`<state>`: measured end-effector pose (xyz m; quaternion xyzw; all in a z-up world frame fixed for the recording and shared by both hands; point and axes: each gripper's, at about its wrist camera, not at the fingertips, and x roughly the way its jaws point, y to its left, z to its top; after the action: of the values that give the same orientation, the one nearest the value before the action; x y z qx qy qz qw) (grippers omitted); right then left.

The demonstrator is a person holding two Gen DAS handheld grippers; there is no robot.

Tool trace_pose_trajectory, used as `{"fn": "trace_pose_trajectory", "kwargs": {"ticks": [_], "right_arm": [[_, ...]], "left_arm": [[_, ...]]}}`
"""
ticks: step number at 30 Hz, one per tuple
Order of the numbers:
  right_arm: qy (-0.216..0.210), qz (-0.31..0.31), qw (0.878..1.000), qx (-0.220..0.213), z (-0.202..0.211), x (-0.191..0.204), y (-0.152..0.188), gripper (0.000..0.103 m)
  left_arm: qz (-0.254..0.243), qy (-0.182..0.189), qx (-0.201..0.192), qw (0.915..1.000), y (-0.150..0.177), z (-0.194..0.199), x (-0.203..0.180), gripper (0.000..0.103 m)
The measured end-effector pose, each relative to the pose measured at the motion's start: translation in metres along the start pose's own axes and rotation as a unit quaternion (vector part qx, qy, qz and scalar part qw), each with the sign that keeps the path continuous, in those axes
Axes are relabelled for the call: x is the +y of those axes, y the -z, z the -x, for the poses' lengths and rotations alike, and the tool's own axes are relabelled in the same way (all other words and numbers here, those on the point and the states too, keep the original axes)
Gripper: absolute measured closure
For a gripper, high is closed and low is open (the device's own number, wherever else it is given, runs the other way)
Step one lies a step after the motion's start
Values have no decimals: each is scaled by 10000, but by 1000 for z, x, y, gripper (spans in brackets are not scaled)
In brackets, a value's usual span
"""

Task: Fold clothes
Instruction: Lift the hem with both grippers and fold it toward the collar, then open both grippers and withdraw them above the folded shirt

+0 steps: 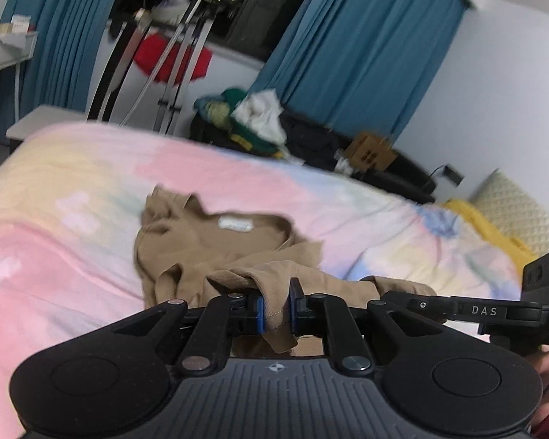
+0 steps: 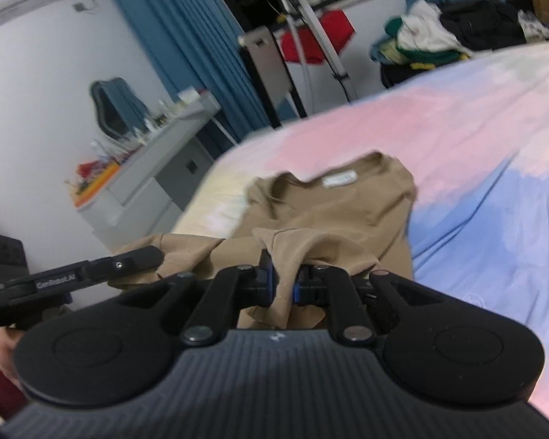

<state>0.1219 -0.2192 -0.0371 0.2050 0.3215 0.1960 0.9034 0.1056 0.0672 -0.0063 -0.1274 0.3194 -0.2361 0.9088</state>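
A tan shirt point(image 1: 216, 245) lies crumpled on the pastel bed sheet point(image 1: 73, 219), collar and white label facing away. My left gripper point(image 1: 276, 307) is shut on a fold of its near edge, lifted slightly off the bed. In the right wrist view the same tan shirt point(image 2: 333, 201) stretches ahead, and my right gripper point(image 2: 282, 281) is shut on another bunch of its near edge. Each gripper shows at the side of the other's view: the right one point(image 1: 457, 309) and the left one point(image 2: 91, 270).
A pile of clothes point(image 1: 256, 117) sits on dark furniture beyond the bed. A yellow blanket point(image 1: 494, 234) and a pillow lie at the right. A grey dresser point(image 2: 146, 168) with small items stands left of the bed. Blue curtains point(image 1: 366, 44) hang behind.
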Motion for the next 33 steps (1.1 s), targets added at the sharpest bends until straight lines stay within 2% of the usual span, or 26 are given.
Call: {"fn": "trace_pose_trajectory", "kwargs": {"ticks": [8, 14, 16, 17, 18, 19, 23, 24, 31, 33], "right_arm": [[381, -9, 9975, 601, -67, -30, 10, 89], [458, -44, 9963, 722, -77, -37, 12, 88], [489, -31, 9963, 703, -72, -35, 11, 87], [511, -20, 9963, 689, -69, -33, 11, 84], [539, -5, 9963, 666, -65, -32, 12, 82], [572, 14, 9964, 633, -60, -30, 14, 76], [834, 263, 9960, 199, -31, -14, 23, 41], [879, 340, 9955, 67, -22, -10, 26, 38], [1060, 803, 9896, -549, 29, 21, 45, 37], [1142, 902, 9869, -696, 40, 29, 50, 31]], "left_arm": [[-155, -504, 521, 9973, 21, -76, 28, 88], [-219, -656, 486, 9964, 27, -82, 29, 80], [-149, -733, 426, 9963, 27, -75, 27, 64], [-128, -824, 383, 9958, 27, -70, 26, 51], [-141, -896, 314, 9954, 28, -64, 23, 45], [-157, -964, 242, 9949, 28, -57, 20, 44], [-320, -1145, 27, 9929, 35, -26, 4, 38], [-350, -1172, -49, 9925, 37, -18, 0, 37], [-613, -1237, -583, 9887, 56, 41, -35, 26], [-680, -1268, -722, 9870, 61, 56, -45, 21]]}}
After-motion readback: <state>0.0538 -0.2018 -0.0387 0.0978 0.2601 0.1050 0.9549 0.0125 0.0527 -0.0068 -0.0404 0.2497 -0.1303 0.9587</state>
